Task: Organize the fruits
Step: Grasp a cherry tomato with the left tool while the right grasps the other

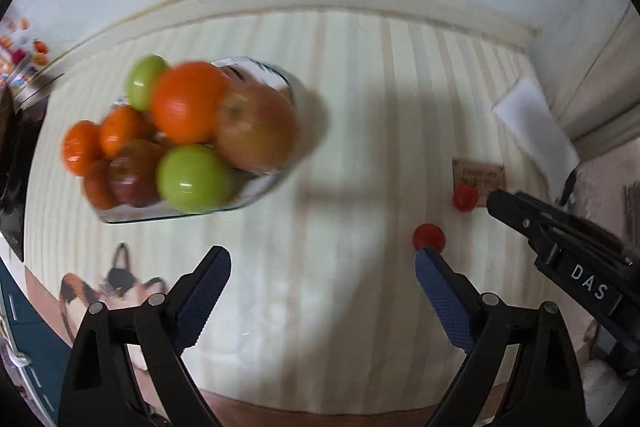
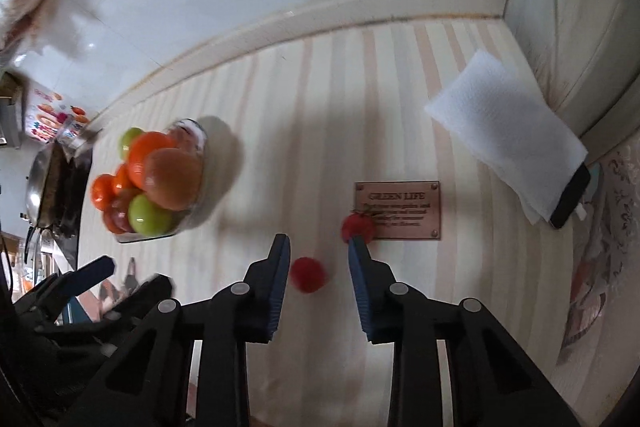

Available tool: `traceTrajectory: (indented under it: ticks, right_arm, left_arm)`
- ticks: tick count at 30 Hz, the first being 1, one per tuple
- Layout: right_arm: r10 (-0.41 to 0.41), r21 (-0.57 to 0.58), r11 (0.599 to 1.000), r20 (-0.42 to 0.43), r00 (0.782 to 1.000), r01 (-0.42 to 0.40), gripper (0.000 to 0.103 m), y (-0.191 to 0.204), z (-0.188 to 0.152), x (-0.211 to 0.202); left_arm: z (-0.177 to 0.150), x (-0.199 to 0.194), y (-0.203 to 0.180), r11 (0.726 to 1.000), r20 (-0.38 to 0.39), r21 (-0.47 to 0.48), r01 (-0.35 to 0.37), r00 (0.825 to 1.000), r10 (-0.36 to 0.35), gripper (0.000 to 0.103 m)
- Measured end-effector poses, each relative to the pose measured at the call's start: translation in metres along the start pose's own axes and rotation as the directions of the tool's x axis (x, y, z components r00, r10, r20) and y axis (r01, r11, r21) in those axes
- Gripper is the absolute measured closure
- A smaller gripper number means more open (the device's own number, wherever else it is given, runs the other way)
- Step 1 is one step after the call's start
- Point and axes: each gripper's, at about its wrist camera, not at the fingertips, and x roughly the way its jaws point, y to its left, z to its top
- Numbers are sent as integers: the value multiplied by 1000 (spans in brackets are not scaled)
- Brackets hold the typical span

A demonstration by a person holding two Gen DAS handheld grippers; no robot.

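plainly, the right gripper (image 2: pixel 318 259) is released, its jaws standing apart astride the nearer small red fruit (image 2: pixel 308 275) on the striped counter (image 2: pixel 320 107), and neither pad seems to touch it yet. the fruit sits closer to the left pad than the right, so an uneven squeeze could push it out sideways and set it rolling. it also looks soft, and too hard a pinch would likely bruise or burst it. the second small red fruit (image 2: pixel 357 227) lies at the edge of the plaque (image 2: pixel 404 211), just beside the tip of the right-hand finger (image 2: pixel 358 251), and a further descent may knock it away. the left gripper (image 1: pixel 320 267) is also released and holds nothing, close beside the other, so the two could collide. the glass bowl (image 1: pixel 256 187) is already heaped with oranges and apples, so a fruit dropped on top could tumble off or dislodge others.
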Motion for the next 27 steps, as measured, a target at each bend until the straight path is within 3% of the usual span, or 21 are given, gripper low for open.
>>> traceTrajectory:
  ticks: [10,15,19,27]
  right_arm:
    - [-97,-45,995,-89,991,94,70,-9,10,70]
    - [-128,-76,989,-38,991,125,75,-7,9,65]
    - [-116,-23,993,-17,993,116,75,-21,2,50]
    - [-153,42,987,-19,988,153,74,-48,-12,36]
  left_arm:
    - [-6,47,-16,1000,-89,6,-11,996,12,8]
    - [-1,53,-24,1000,-92,17,15,996,-13,9]
    - [4,59,-42,996,-90,56,63,994,-57,11]
    - [5,78,-82,983,-140,122,136,983,-119,51]
